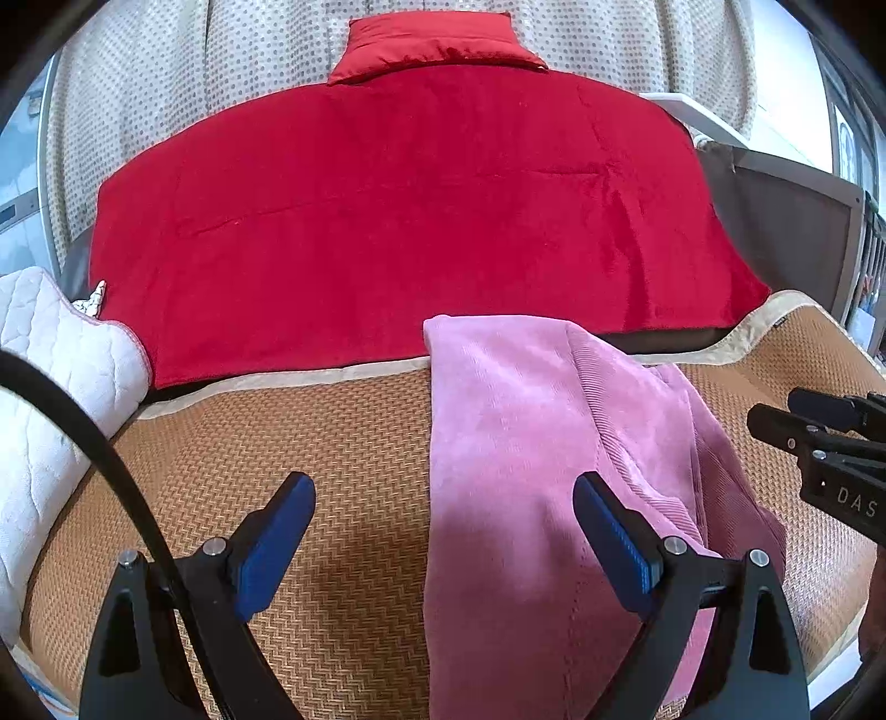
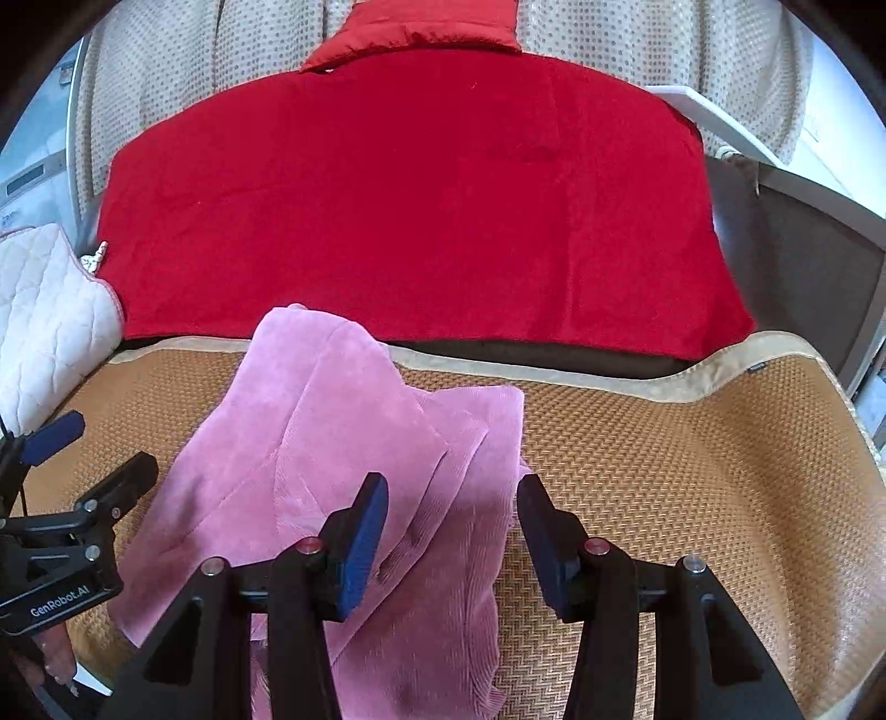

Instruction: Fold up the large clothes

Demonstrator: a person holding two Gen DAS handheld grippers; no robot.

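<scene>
A pink corduroy garment [image 1: 515, 443] lies folded in a long strip on the woven mat [image 1: 310, 443]; the right wrist view shows the garment [image 2: 332, 443] with layered folds. My left gripper [image 1: 443, 487] hovers above its left edge, open, blue pads wide apart with nothing between them. My right gripper [image 2: 451, 487] is open above the garment's right edge, pads not pressing on the cloth. Each gripper shows in the other's view: the right gripper [image 1: 797, 421] at the right edge, the left gripper [image 2: 105, 448] at the left.
A red blanket [image 1: 421, 221] covers the far half of the bed, with a red pillow [image 1: 437, 44] against dotted curtains [image 1: 166, 72]. A white quilted pad [image 1: 50, 376] lies at the left. A grey rail [image 2: 819, 255] borders the right side.
</scene>
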